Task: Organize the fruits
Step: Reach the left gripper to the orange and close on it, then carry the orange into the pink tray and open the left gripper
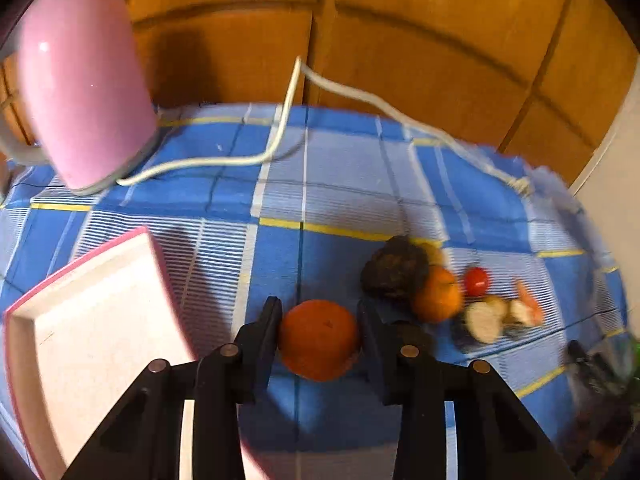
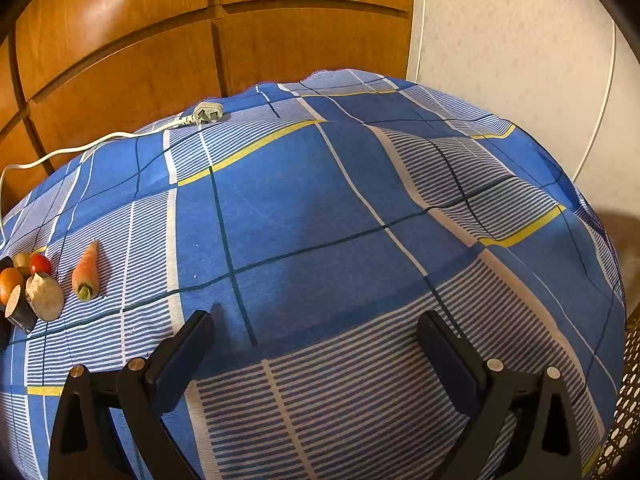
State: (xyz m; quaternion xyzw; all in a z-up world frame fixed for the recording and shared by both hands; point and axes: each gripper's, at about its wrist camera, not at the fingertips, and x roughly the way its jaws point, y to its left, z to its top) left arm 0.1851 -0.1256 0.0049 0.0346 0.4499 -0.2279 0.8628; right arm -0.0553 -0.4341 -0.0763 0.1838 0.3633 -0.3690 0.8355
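The left gripper (image 1: 319, 312) points steeply down toward the tabletop, its two black fingers (image 1: 267, 332) drawn in close and pressed against either side of an orange (image 1: 318, 340), one pad on each flank of the fruit. The right gripper (image 2: 316, 344) is also angled down over the table, its black fingers (image 2: 184, 344) spread wide apart with nothing between them, the tips clear of the checked cloth (image 2: 320, 208). No hand or sleeve shows in either wrist view.
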